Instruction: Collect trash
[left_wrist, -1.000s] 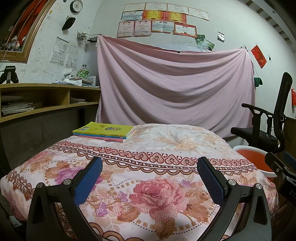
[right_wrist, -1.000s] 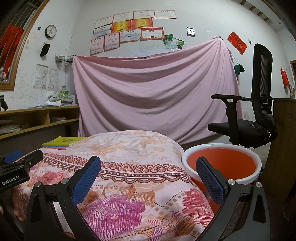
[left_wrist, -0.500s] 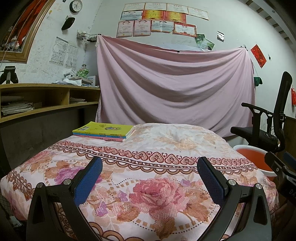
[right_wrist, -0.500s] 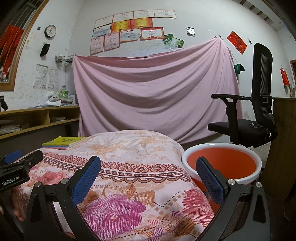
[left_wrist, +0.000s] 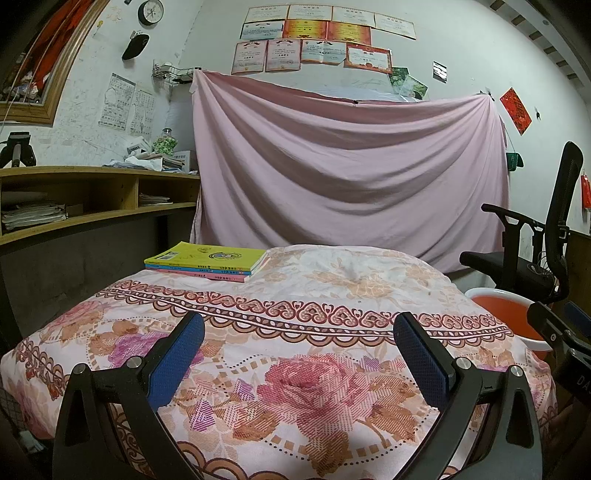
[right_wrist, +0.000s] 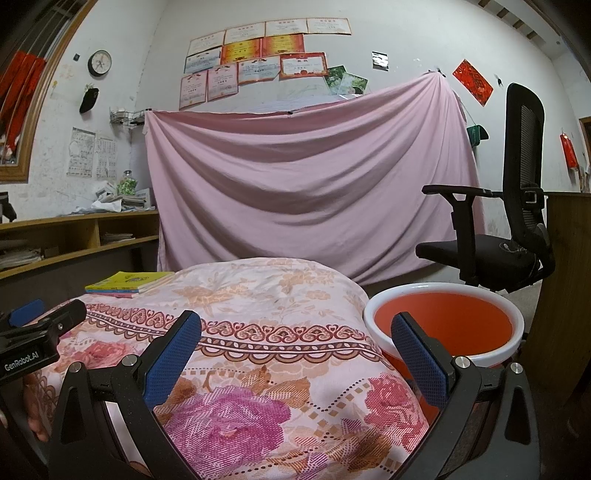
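Both sets of tongs are spread wide with nothing gripped between the blue pads. The left gripper (left_wrist: 298, 354) is held low over a floral pink-and-peach quilt (left_wrist: 295, 387) that's draped over a raised surface, and the right gripper (right_wrist: 295, 354) is parked over the same quilt's right edge. No actual trash can be made out anywhere on the quilt, so where it is can't be told. The only thing seen lying on the fabric is a small stack of thin paperback books with a yellow cover on top (left_wrist: 207, 261), at the far left corner. A round orange plastic basin with a white rim (right_wrist: 443, 321) is set just beside the quilt on the right, low down, partly hidden behind the right gripper's right finger. A black mesh office chair (right_wrist: 517, 221) is stood behind the basin, and a big pink sheet (left_wrist: 347, 177) is hung across the back wall.
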